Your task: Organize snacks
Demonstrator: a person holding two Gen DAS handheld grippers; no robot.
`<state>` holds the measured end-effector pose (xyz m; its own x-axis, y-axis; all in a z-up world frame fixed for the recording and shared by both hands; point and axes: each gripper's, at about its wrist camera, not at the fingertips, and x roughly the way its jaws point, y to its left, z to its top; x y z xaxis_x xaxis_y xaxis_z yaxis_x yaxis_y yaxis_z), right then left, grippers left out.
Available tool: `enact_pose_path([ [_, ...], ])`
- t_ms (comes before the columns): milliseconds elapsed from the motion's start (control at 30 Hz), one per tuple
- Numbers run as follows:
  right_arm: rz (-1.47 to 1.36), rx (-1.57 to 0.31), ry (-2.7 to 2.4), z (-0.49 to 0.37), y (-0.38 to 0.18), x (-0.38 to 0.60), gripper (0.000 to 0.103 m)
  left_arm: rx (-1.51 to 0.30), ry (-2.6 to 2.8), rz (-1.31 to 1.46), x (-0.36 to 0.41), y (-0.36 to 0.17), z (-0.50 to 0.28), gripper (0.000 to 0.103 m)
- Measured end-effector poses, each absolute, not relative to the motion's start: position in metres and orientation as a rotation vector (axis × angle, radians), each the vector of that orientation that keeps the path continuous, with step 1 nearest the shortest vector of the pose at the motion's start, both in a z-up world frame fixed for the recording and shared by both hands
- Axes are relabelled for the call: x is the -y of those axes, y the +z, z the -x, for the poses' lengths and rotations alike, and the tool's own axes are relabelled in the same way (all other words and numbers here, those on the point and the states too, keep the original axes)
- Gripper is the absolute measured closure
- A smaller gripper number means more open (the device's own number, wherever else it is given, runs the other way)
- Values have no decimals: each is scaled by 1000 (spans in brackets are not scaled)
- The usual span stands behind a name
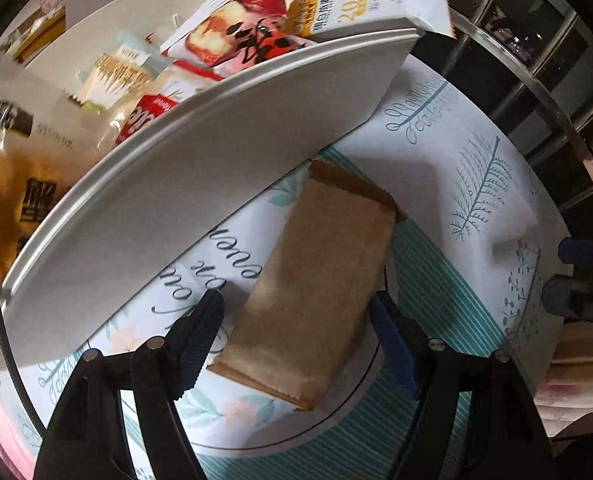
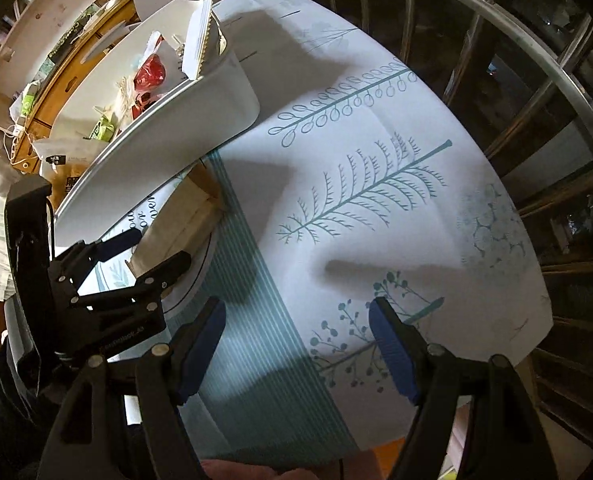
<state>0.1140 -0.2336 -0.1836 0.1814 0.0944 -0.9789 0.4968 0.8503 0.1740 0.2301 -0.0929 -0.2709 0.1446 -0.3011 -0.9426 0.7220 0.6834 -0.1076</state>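
A tan paper snack packet (image 1: 320, 280) lies flat on the patterned tablecloth beside a white bin (image 1: 200, 168) that holds several snack packs (image 1: 248, 32). My left gripper (image 1: 296, 340) is open, its jaws on either side of the packet's near end, not closed on it. In the right wrist view the same packet (image 2: 176, 224) sits between the left gripper's fingers (image 2: 164, 268), next to the bin (image 2: 200, 108). My right gripper (image 2: 296, 344) is open and empty above the bare cloth.
The tablecloth (image 2: 376, 184) covers a table whose right edge meets a metal railing (image 2: 536, 92). A wooden cabinet (image 2: 76, 68) and clutter stand behind the bin. Part of the right gripper (image 1: 580, 284) shows at the right edge of the left wrist view.
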Motion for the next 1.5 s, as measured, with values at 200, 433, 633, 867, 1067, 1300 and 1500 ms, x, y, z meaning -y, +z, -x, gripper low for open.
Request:
enact_pose_path([
  [200,-464,-1378,-306,-113,-180,227,28,-1166,-782,-385,97,-270,-227,42],
  [433,-352,-1389,-351,-113,-175,221,28,-1149,-761,-373,102,-271,-213,48],
  [633,-334,-1403,-358,-110,-174,219,28,-1167,-738,-351,97,-271,-207,50],
  [867,-311,-1397,-347,-110,-170,217,28,-1163,-701,-348,82,-261,-202,50],
  [1067,-305,-1401,-333,-113,-171,215,28,-1140,-703,-332,66,-233,-196,51],
  [1300,-296,-1408,-297,-117,-173,210,28,-1034,-751,-287,44,-170,-197,53],
  [1500,-295,-1415,-291,-119,-175,211,28,-953,-765,-222,38,-124,-221,88],
])
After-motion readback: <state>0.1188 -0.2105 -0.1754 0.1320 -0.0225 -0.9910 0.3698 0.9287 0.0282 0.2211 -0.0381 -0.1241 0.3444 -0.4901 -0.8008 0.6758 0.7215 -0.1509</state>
